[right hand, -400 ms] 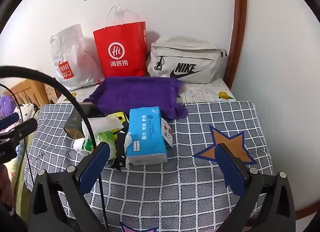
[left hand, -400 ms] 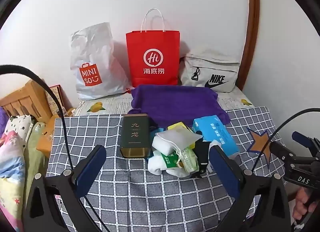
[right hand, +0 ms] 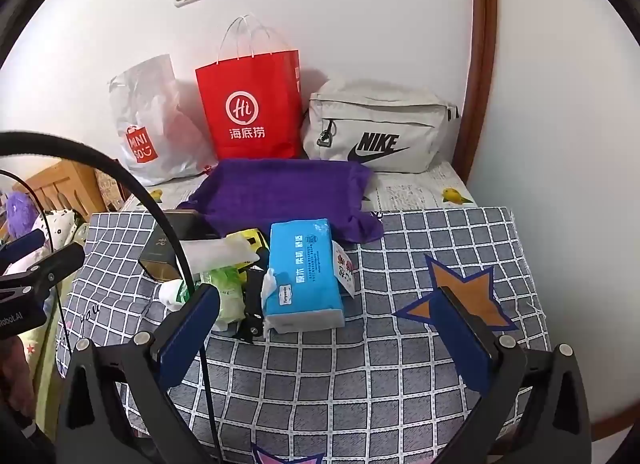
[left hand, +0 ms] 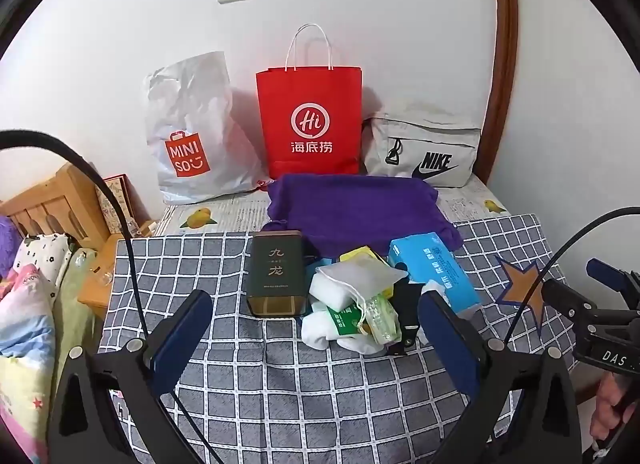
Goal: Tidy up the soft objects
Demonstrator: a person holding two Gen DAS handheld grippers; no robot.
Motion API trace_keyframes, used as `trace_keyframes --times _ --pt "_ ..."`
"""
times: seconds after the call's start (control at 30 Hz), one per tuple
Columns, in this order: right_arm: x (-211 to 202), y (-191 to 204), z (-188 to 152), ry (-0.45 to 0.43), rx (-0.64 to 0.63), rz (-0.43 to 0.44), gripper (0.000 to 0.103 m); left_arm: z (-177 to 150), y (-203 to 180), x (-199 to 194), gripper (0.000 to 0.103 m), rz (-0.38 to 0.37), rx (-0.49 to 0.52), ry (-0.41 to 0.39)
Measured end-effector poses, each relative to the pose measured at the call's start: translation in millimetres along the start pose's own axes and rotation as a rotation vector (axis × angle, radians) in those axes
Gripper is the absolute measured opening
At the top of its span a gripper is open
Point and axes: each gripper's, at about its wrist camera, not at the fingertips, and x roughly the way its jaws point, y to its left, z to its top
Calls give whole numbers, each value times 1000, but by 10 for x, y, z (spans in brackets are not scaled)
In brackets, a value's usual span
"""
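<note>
A pile lies on the checked cloth [left hand: 280,384]: a dark green tin [left hand: 275,274], white socks [left hand: 340,334], a white drawstring pouch [left hand: 360,276], a green packet [left hand: 348,318], a black strap [left hand: 408,310] and a blue tissue pack [left hand: 434,270] [right hand: 304,270]. A purple towel [left hand: 360,210] [right hand: 288,190] lies behind the pile. My left gripper [left hand: 316,328] is open, hovering just in front of the pile. My right gripper [right hand: 332,320] is open and empty, near the tissue pack's front end.
A white Miniso bag [left hand: 196,136], a red paper bag [left hand: 310,124] and a grey Nike bag [left hand: 424,148] stand against the back wall. A wooden bed frame [left hand: 44,204] and bedding [left hand: 24,304] lie left. The wall and a wooden trim [left hand: 502,64] close the right.
</note>
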Motion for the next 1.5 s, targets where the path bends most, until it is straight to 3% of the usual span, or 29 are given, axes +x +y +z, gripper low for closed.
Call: trace_keyframes --times 1.5 --pt "-66 11 -30 -27 -16 12 103 -52 -43 -122 103 8 33 -22"
